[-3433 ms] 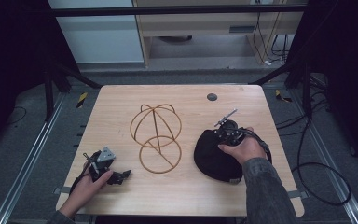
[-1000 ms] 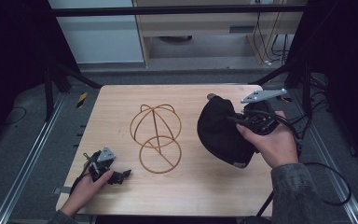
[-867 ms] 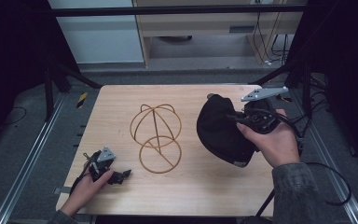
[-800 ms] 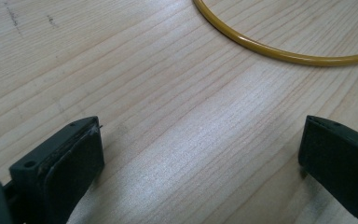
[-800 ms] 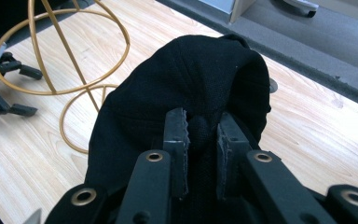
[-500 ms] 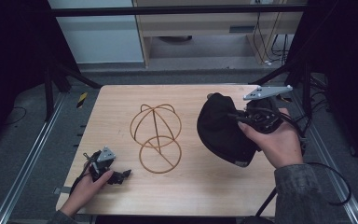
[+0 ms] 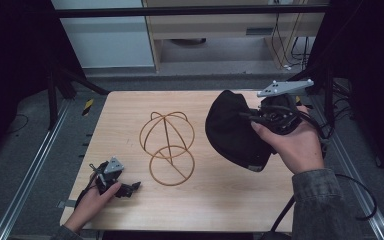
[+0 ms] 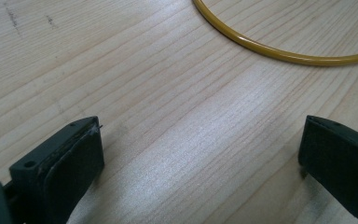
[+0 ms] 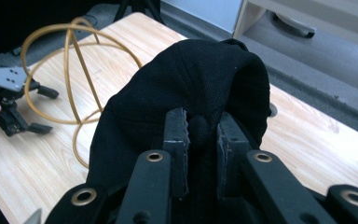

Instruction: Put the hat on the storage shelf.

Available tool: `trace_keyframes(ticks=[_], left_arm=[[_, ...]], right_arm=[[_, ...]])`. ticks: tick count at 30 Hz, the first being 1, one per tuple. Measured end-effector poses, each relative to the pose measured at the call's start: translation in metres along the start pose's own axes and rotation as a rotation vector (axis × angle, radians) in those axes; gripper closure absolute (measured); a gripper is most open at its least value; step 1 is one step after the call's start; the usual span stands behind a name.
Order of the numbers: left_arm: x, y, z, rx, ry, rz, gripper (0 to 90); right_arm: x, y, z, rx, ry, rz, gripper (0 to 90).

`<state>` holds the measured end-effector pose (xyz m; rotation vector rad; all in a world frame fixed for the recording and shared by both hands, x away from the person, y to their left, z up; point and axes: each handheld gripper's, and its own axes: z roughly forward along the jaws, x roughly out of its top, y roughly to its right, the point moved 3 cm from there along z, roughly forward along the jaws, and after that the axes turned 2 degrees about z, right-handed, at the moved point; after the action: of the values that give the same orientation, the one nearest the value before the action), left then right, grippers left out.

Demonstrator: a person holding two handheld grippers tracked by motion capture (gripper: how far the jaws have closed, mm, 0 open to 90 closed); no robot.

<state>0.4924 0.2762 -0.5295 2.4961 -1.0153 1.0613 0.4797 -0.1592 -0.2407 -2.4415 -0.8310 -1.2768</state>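
Two serrated black jaws of the right gripper (image 9: 199, 140) pinched a fold of the soft black fabric cap (image 7: 235, 127), which hung limp off the pale wooden table (image 7: 130, 107), to the left of that tool. A second before, cap and gripper were slightly lower. The left gripper (image 7: 114, 181) rested wide open, nothing between its jaws, near the yellow wire dome-shaped stand (image 7: 167, 145).

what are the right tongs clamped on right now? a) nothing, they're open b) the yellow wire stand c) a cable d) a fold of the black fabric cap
d: the right tongs pinch a bunched fold of the black fabric cap between their jaws, and the cap hangs lifted off the wooden table, beside the yellow wire dome-shaped stand.
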Motion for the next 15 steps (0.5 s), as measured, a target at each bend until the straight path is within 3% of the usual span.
trace_keyframes(ticks=[15], left_arm=[[0.0, -0.001, 0.0, -0.002, -0.001, 0.005, 0.0]], right_arm=[[0.04, -0.023, -0.011, 0.029, 0.035, -0.052, 77.6]])
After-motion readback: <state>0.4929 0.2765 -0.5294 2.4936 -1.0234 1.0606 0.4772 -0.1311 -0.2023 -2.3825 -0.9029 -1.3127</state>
